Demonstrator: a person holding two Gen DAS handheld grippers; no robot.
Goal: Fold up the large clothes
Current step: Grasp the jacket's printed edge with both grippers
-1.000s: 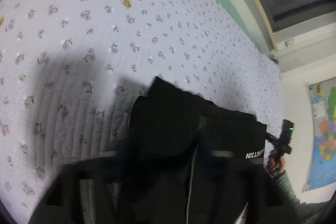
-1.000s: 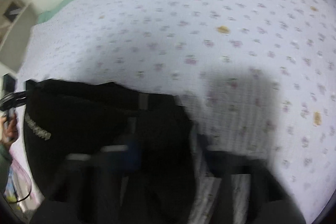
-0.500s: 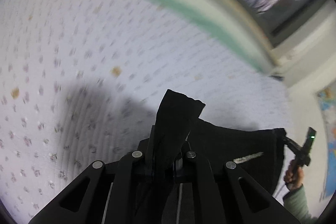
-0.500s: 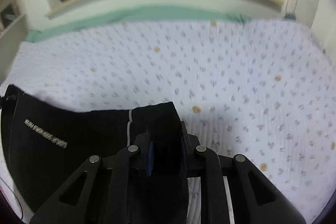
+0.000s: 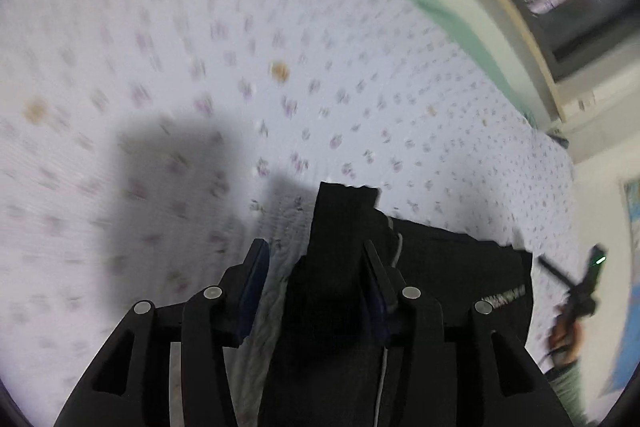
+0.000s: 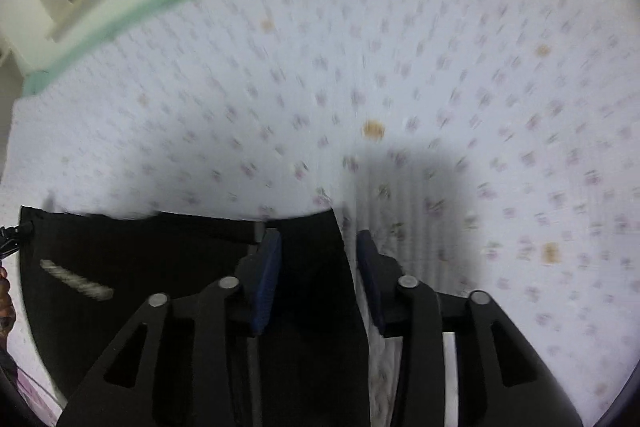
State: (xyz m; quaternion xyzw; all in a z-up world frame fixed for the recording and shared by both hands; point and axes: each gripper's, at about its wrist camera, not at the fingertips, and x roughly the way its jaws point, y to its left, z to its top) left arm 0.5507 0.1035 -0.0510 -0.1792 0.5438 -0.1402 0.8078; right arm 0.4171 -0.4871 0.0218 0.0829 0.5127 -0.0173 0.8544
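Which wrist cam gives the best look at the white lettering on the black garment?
Left wrist view: the white lettering on the black garment is small but fairly sharp, though not readable. In the right wrist view the lettering is larger, but motion blur smears it into a pale streak.

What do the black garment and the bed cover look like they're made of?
Black garment: soft matte fabric, probably a knit or sportswear weave; it drapes limply, with pale printed lettering. Bed cover: quilted cloth, likely cotton, matte, with stitched ridges and a small floral print.
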